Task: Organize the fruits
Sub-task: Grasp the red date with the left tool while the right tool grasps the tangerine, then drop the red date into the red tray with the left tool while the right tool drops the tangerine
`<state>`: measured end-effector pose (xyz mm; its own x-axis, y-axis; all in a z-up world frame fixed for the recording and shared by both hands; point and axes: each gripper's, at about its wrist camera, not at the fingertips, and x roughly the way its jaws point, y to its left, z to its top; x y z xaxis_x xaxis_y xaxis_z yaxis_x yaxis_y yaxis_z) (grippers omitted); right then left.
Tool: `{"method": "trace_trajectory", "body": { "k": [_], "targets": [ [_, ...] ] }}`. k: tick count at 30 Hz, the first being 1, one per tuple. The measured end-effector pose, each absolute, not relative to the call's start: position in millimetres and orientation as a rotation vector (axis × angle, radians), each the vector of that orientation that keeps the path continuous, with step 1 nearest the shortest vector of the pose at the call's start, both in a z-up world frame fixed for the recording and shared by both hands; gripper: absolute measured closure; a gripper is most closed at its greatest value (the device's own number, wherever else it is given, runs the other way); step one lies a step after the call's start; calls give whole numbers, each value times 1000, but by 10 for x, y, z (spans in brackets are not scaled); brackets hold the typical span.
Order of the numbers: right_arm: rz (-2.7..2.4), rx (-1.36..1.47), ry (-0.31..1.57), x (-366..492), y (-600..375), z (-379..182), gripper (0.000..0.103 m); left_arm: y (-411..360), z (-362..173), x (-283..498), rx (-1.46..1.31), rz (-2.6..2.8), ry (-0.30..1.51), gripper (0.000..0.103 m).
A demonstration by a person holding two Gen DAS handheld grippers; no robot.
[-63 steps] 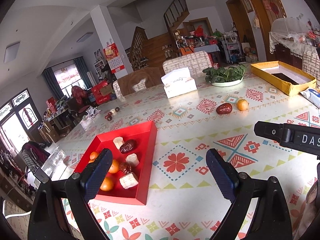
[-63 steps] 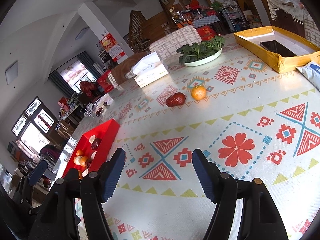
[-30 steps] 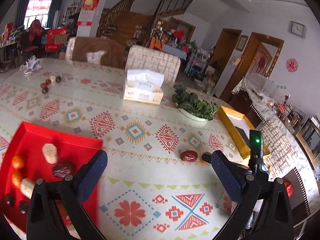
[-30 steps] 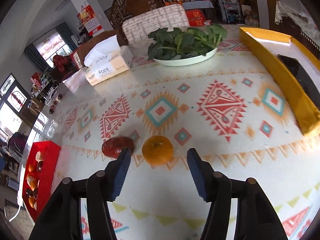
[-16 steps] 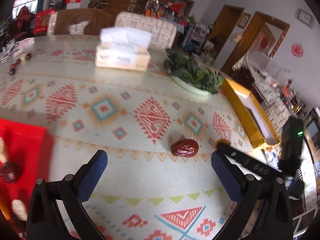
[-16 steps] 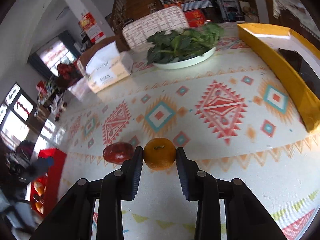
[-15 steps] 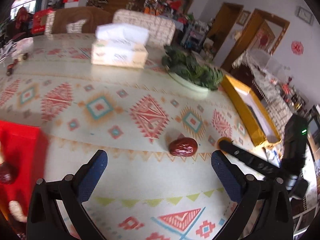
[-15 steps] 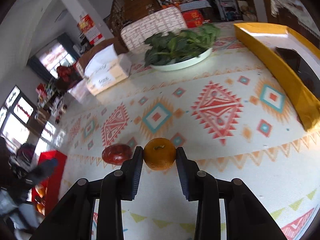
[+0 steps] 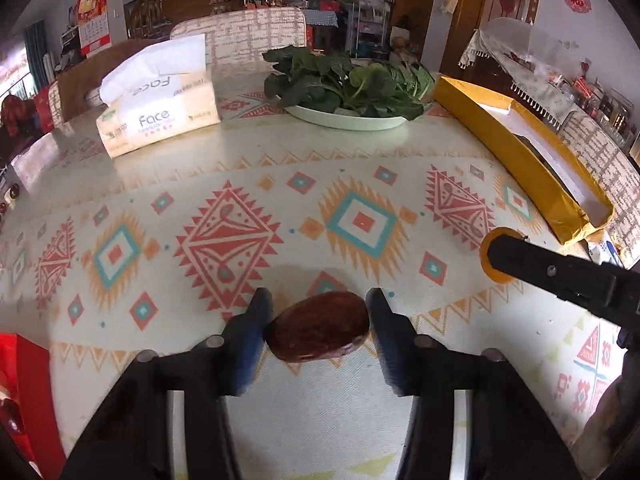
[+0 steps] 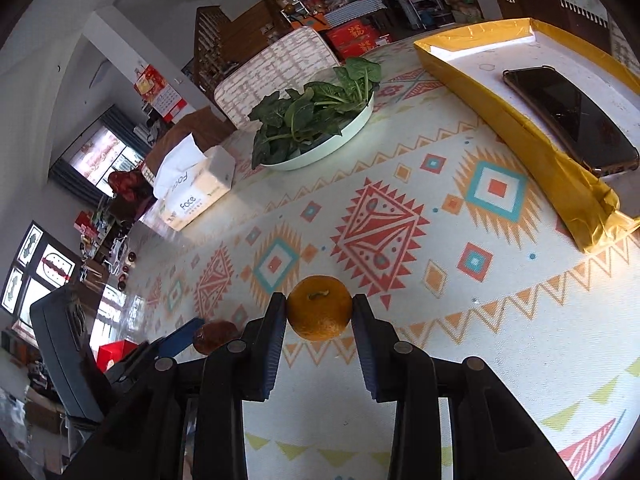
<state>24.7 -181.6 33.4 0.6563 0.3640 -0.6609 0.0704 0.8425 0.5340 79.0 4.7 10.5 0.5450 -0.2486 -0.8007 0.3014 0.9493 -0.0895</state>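
Both grippers: black frames, blue finger pads [image 9: 248, 340] (round silver screws).

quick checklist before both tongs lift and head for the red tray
1. Right tongs shut on the orange: ok, both pads touch its sides.
2. Left tongs shut on the red date: cannot tell, it sits between the pads, but the right pad may not be touching.
3. Date centred between the pads: ok.
4. The two tongs apart from each other: ok, close but not touching.
5. Red tray in sight: ok, its edge shows at far left; free room inside cannot be told.
6. Plate of greens and tissue box out of the way: ok, farther back.
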Motion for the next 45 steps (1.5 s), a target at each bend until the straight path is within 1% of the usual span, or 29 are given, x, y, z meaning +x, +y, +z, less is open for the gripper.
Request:
{"method": "trace_trajectory", "body": {
  "k": [5,10,15,22,28,34,40,45],
  "targets": [
    [193,551,852,246,-1778,318,66,208,131,703,8,-315,938,55],
    [211,551,841,231,-1759,336,66,456,265,428,-60,-315,918,55],
    [251,562,848,224,-1689,321,66,854,452,-12,-163,-284,865,55],
    [299,557,844,150,-1505,326,66,1504,553,-555,-305,-178,800,55],
    [356,532,893,-5,-1131,291,66,1998,624,-882,-330,-83,752,55],
    [432,505,906,-237,-710,467,66,2502,636,-1156,-406,-27,698,55],
    [512,434,909,-372,-178,668,66,2991,504,-1310,-492,42,685,55],
    [585,381,937,-439,307,691,66,3223,359,-1346,-533,62,698,55]
  ]
}}
